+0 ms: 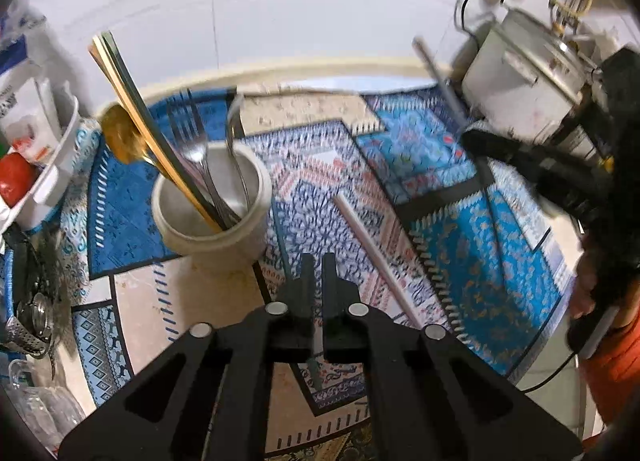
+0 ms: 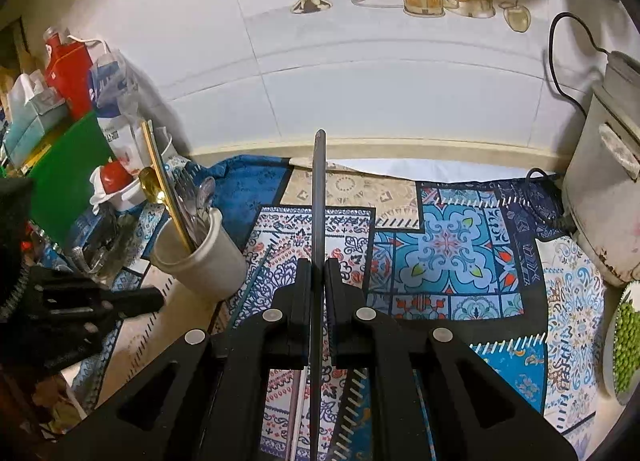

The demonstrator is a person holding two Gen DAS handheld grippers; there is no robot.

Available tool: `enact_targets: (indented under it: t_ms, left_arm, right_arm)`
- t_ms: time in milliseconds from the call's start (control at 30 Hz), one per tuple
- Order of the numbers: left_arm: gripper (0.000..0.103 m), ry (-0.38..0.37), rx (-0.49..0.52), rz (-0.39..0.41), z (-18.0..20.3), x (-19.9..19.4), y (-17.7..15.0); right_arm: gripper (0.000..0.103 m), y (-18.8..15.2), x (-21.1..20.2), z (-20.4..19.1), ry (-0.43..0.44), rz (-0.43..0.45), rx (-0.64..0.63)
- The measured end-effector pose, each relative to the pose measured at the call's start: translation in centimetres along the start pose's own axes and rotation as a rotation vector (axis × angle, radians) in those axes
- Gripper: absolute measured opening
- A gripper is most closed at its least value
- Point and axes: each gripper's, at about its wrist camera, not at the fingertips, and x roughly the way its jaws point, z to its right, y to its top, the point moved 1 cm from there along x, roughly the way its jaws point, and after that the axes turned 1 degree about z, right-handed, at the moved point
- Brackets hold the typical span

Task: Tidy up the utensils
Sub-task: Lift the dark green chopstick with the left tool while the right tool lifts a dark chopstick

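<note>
- The cup (image 2: 200, 257) of cutlery stands at our left, nearer our left claw (image 1: 318, 265), whose jaws are closed on nothing.
- Our right claw (image 2: 319, 273) grips a dark stick (image 2: 319, 197), pointing straight ahead; the cup lies forward-left.

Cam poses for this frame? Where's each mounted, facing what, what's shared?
Left wrist: on left gripper, angled down at patterned cloth; right gripper and a hand show at right.
Right wrist: on right gripper shut on a dark chopstick, facing tiled wall; left gripper at left.
Shared: utensil holder, cloth.
</note>
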Motion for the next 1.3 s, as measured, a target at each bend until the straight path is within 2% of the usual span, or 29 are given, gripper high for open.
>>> enact_targets:
  t_ms: [33, 167, 233, 467, 767, 900, 1167, 1300]
  left_arm:
    - [0.005, 0.006, 0.001, -0.021, -0.2, 0.8, -0.1]
    - [0.005, 0.027, -0.045, -0.128, -1.4, 4.8, -0.7]
    - [0.005, 0.013, -0.066, -0.169, -1.7, 6.4, -0.9]
    - [0.005, 0.063, -0.050, -0.252, -1.8, 10.3, -1.3]
    - [0.006, 0.088, -0.006, -0.256, -0.8, 11.6, -0.2]
    - [0.006, 0.056, -0.015, -0.262, -0.5, 12.2, 0.6]
    - [0.003, 0.010, 0.070, -0.298, 1.0, 13.5, 1.8]
    - [0.003, -0.002, 0.078, -0.276, 0.9, 12.5, 1.4]
  right_arm:
    - [0.006, 0.1, 0.0, 0.0, 0.004, 0.002, 0.000]
    - [0.006, 0.2, 0.2, 0.0, 0.010, 0.004, -0.001]
    - [0.006, 0.1, 0.5, 0.0, 0.013, -0.001, 0.002]
    - [0.006, -0.3, 1.2, 0.6, 0.016, -0.019, 0.021]
    - [0.006, 0.0, 1.2, 1.4, -0.004, -0.016, 0.038]
    - [0.006, 0.0, 1.1, 1.5, -0.016, -0.011, 0.040]
    - [0.006, 0.1, 1.1, 1.7, -0.018, -0.011, 0.050]
    - [0.006, 0.7, 0.6, 1.4, -0.021, 0.007, 0.040]
